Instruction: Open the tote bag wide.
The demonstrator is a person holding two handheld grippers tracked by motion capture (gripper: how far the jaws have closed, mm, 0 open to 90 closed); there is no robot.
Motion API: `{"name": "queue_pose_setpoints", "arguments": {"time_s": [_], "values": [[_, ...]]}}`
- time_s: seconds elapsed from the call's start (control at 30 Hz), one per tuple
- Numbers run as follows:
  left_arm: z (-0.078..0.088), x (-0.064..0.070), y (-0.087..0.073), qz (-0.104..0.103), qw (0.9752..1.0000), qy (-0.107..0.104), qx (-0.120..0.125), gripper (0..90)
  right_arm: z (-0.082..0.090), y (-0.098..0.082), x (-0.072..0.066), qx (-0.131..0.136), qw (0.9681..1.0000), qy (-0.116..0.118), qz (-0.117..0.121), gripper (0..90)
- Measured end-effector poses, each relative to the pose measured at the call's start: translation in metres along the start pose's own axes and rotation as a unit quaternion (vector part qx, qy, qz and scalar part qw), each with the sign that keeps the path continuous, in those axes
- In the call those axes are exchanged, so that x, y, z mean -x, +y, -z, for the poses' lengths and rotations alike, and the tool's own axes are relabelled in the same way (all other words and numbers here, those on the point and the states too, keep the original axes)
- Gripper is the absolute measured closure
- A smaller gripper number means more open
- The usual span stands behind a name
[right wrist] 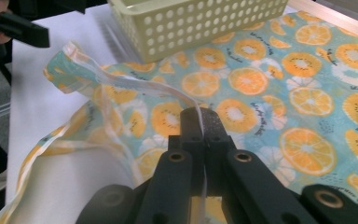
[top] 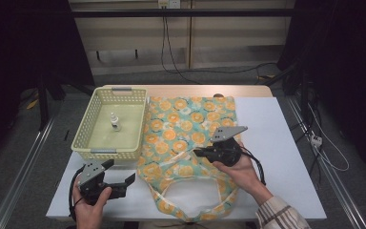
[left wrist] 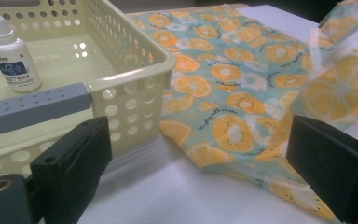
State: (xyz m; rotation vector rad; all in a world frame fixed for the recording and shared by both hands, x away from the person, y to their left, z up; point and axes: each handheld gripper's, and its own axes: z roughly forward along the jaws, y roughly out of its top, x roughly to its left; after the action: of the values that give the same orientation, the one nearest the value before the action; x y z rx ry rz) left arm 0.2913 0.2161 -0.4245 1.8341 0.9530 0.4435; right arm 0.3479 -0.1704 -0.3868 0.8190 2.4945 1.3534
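A cloth bag [top: 190, 129] printed with orange slices lies flat on the white table, its mouth and handles toward the person. My right gripper [top: 198, 152] is shut on a pale handle strap [right wrist: 135, 86] at the bag's opening and holds it lifted off the table; the strap runs between the closed jaws of that gripper [right wrist: 200, 114]. The raised fabric [left wrist: 340, 79] hangs at the right of the left gripper view. My left gripper [top: 121, 171] rests open near the table's front left, nothing between its jaws [left wrist: 200, 158], pointing toward the basket's corner and the bag's edge.
A pale yellow perforated basket [top: 83, 133] stands left of the bag, touching its edge, with a small white dropper bottle [top: 115, 122] upright inside. The table's right side beyond the bag is bare white surface [top: 276, 143]. Cables trail on the floor behind.
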Motion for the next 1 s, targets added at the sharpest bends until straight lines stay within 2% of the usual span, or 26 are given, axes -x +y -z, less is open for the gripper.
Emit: {"name": "queue_pose_setpoints", "arguments": {"time_s": [0.2,0.3,0.33,0.4,0.43,0.53,0.7,0.8,0.87,0.97,1.0], "values": [[0.000,0.000,0.000,0.000,1.0000,-0.001,0.000,6.6,-0.008,0.008,0.019,0.001,0.9998,-0.012,-0.013,90.0],[0.000,0.000,0.000,0.000,1.0000,-0.001,0.000,6.5,-0.015,0.012,0.032,-0.009,0.9996,-0.018,-0.018,90.0],[0.000,0.000,0.000,0.001,1.0000,-0.002,-0.002,6.5,-0.015,0.012,0.032,-0.009,0.9996,-0.018,-0.018,90.0],[0.000,-0.001,0.000,0.001,1.0000,-0.001,-0.003,6.6,-0.025,0.011,0.044,-0.023,0.9989,-0.027,-0.031,90.0],[0.000,-0.001,0.000,0.001,1.0000,-0.001,-0.003,6.6,-0.025,0.011,0.044,-0.023,0.9989,-0.027,-0.031,90.0],[-0.001,0.000,0.000,0.001,1.0000,-0.002,-0.003,6.6,-0.037,0.009,0.058,-0.040,0.9976,-0.041,-0.040,90.0],[-0.001,-0.001,0.000,0.003,1.0000,-0.002,-0.002,6.6,-0.045,0.010,0.069,-0.047,0.9964,-0.052,-0.048,90.0],[-0.001,0.000,0.000,0.003,1.0000,-0.002,-0.002,6.5,-0.053,0.009,0.081,-0.058,0.9938,-0.077,-0.056,90.0],[-0.001,0.000,0.000,0.002,1.0000,-0.002,-0.002,6.5,-0.057,0.007,0.085,-0.065,0.9926,-0.084,-0.059,89.8],[-0.001,-0.001,0.000,0.003,1.0000,-0.002,-0.003,6.6,-0.061,0.005,0.089,-0.070,0.9915,-0.091,-0.062,87.6],[-0.001,-0.001,0.000,0.003,1.0000,-0.002,-0.003,6.6,-0.063,0.001,0.092,-0.074,0.9907,-0.092,-0.068,84.0]]}}
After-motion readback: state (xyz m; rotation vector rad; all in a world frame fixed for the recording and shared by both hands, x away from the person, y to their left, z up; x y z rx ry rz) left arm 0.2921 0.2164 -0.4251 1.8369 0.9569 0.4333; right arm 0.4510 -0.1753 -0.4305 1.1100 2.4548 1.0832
